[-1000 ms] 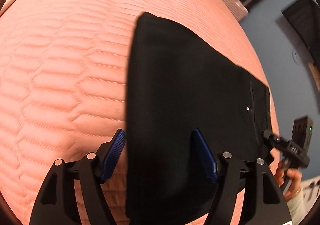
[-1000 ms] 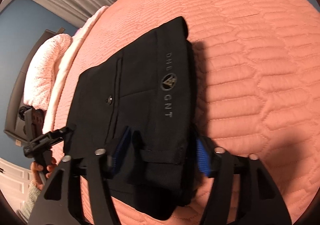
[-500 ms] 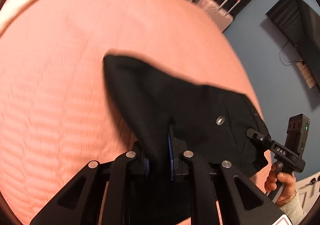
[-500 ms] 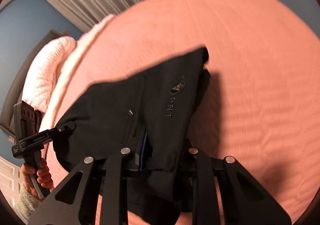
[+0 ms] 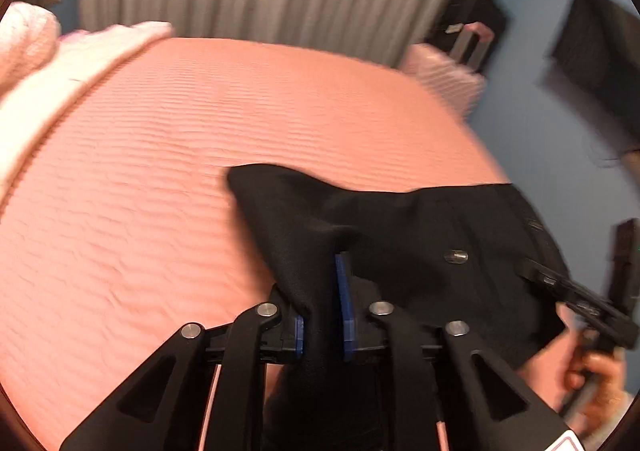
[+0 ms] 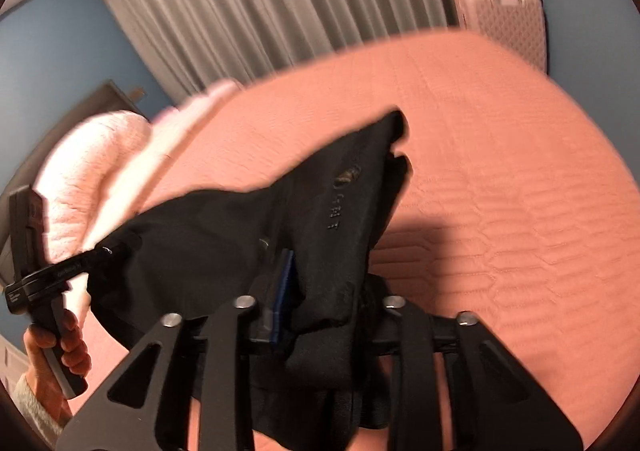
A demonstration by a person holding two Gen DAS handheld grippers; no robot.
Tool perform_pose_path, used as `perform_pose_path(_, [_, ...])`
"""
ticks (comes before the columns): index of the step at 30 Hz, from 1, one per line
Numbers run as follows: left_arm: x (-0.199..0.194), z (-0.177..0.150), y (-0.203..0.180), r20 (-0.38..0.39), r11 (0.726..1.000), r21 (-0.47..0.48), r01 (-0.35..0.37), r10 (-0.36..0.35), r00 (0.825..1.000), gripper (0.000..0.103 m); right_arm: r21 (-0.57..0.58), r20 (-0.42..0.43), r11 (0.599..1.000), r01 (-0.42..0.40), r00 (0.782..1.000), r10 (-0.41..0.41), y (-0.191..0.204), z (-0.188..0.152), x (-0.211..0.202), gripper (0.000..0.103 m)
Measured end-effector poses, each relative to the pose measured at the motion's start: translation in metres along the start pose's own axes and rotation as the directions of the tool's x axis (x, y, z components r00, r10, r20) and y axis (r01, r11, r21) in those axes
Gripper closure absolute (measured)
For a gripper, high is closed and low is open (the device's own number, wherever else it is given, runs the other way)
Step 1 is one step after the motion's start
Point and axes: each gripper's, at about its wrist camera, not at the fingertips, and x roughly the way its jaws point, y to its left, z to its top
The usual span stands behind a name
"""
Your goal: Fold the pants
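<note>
We see the folded black fabric pants [image 5: 400, 235] lifted above the salmon quilted bed [image 5: 160, 171], bunched between both hand-held grippers. The left hand-held gripper [image 5: 323, 315] clamps one edge, the right hand-held gripper [image 6: 320, 291] the other, though both are easing apart. Motion blur smears everything; the right one's far pad seems buried under cloth.

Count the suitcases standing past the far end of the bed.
2. A pink suitcase stands off the bed's far right corner, and a black suitcase stands close behind it against the blue wall. The bed may hide others lower down.
</note>
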Motion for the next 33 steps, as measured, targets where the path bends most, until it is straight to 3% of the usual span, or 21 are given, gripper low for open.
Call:
perform_pose_path(2, [0.031, -0.005, 0.014, -0.061, 0.977, 0.003, -0.212, 0.212, 0.975, 0.073, 0.007, -0.039, 0.983, 0.185, 0.982, -0.185, -0.022, -0.004, 0.023, 0.067])
perform_pose_path(3, [0.036, -0.011, 0.025, -0.087, 0.956, 0.004, -0.292, 0.291, 0.953, 0.073, 0.0, -0.028, 0.975, 0.221, 0.975, -0.221, -0.026, -0.008, 0.02, 0.066])
perform_pose_path(4, [0.035, -0.014, 0.03, -0.093, 0.947, -0.003, -0.321, 0.32, 0.943, 0.073, -0.009, 0.004, 0.974, 0.228, 0.974, -0.228, -0.031, -0.014, 0.01, 0.066])
perform_pose_path(7, [0.011, -0.021, 0.037, -0.043, 0.951, -0.02, -0.31, 0.309, 0.95, 0.074, -0.078, 0.049, 0.977, 0.199, 0.979, -0.196, -0.021, -0.027, -0.012, 0.066])
perform_pose_path(9, [0.008, -0.011, 0.011, -0.047, 0.967, 0.036, -0.254, 0.255, 0.966, 0.07, -0.144, 0.055, 0.976, 0.162, 0.986, -0.156, 0.003, -0.026, -0.012, 0.066])
perform_pose_path(10, [0.01, -0.008, -0.003, -0.061, 0.97, 0.06, -0.237, 0.241, 0.969, 0.064, -0.173, 0.044, 0.977, 0.125, 0.992, -0.119, 0.021, -0.021, -0.004, 0.066])
perform_pose_path(11, [0.017, -0.007, -0.018, -0.086, 0.973, 0.086, -0.213, 0.22, 0.972, 0.043, -0.188, 0.028, 0.978, 0.093, 0.996, -0.089, 0.034, -0.019, 0.004, 0.067])
perform_pose_path(12, [0.026, -0.007, -0.034, -0.115, 0.977, 0.112, -0.183, 0.196, 0.974, 0.032, -0.202, 0.0, 0.978, 0.061, 0.998, -0.063, 0.045, -0.015, 0.018, 0.069])
perform_pose_path(13, [0.039, -0.013, -0.046, -0.145, 0.973, 0.144, -0.182, 0.203, 0.968, 0.032, -0.215, -0.058, 0.975, 0.057, 0.996, -0.071, 0.052, -0.015, 0.044, 0.069])
perform_pose_path(15, [0.072, -0.04, -0.058, -0.241, 0.951, 0.203, -0.233, 0.28, 0.929, 0.03, -0.221, -0.183, 0.97, 0.099, 0.973, -0.141, 0.041, -0.022, 0.089, 0.07])
perform_pose_path(16, [0.086, -0.05, -0.053, -0.263, 0.954, 0.202, -0.221, 0.271, 0.926, 0.026, -0.219, -0.179, 0.972, 0.083, 0.976, -0.124, 0.035, -0.026, 0.094, 0.071])
perform_pose_path(17, [0.081, -0.052, -0.047, -0.225, 0.96, 0.168, -0.226, 0.26, 0.939, 0.017, -0.207, -0.152, 0.976, 0.067, 0.983, -0.1, 0.028, -0.027, 0.09, 0.079])
perform_pose_path(20, [0.066, -0.049, -0.041, -0.238, 0.968, 0.099, -0.229, 0.247, 0.939, 0.022, -0.118, -0.101, 0.987, 0.106, 0.988, -0.119, 0.03, -0.016, 0.057, 0.075])
perform_pose_path(22, [0.061, -0.048, -0.055, -0.205, 0.96, 0.121, -0.251, 0.272, 0.94, 0.022, -0.138, -0.07, 0.989, 0.059, 0.995, -0.069, 0.046, -0.012, 0.048, 0.075])
perform_pose_path(25, [0.068, -0.053, -0.08, -0.195, 0.935, 0.186, -0.302, 0.337, 0.921, 0.02, -0.171, -0.077, 0.985, -0.002, 0.997, -0.012, 0.076, -0.006, 0.062, 0.076])
perform_pose_path(28, [0.075, -0.057, -0.091, -0.19, 0.913, 0.229, -0.336, 0.381, 0.905, 0.019, -0.215, -0.178, 0.972, 0.098, 0.975, -0.137, 0.069, -0.007, 0.109, 0.077])
perform_pose_path(30, [0.073, -0.062, -0.095, -0.181, 0.908, 0.246, -0.34, 0.387, 0.904, 0.019, -0.168, -0.159, 0.98, 0.102, 0.979, -0.129, 0.044, -0.012, 0.104, 0.082])
perform_pose_path(33, [0.072, -0.058, -0.086, -0.177, 0.909, 0.249, -0.333, 0.381, 0.908, 0.018, -0.038, -0.104, 0.984, 0.176, 0.978, -0.179, 0.02, -0.007, 0.077, 0.078])
